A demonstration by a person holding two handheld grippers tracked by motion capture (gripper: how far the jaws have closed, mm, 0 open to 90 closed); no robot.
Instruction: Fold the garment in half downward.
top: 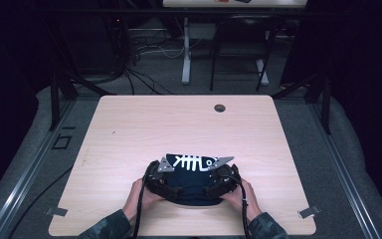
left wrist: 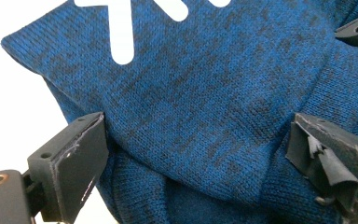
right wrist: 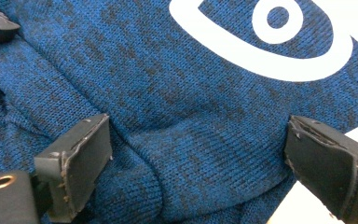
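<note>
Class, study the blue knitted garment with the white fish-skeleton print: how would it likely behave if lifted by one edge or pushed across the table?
The blue knitted garment is soft knit lying in folds, so it would probably droop limply when lifted. Pushed across the smooth table, it would likely bunch rather than slide whole. It looks neither fragile nor apt to roll.

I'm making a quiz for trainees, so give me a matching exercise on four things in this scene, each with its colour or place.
1 garment
2 fish-skeleton print
3 table
4 left gripper

a white
b light wood
c dark blue knit
d at the garment's left edge, jaws open

Pairs: 1-c, 2-a, 3-b, 4-d
</note>
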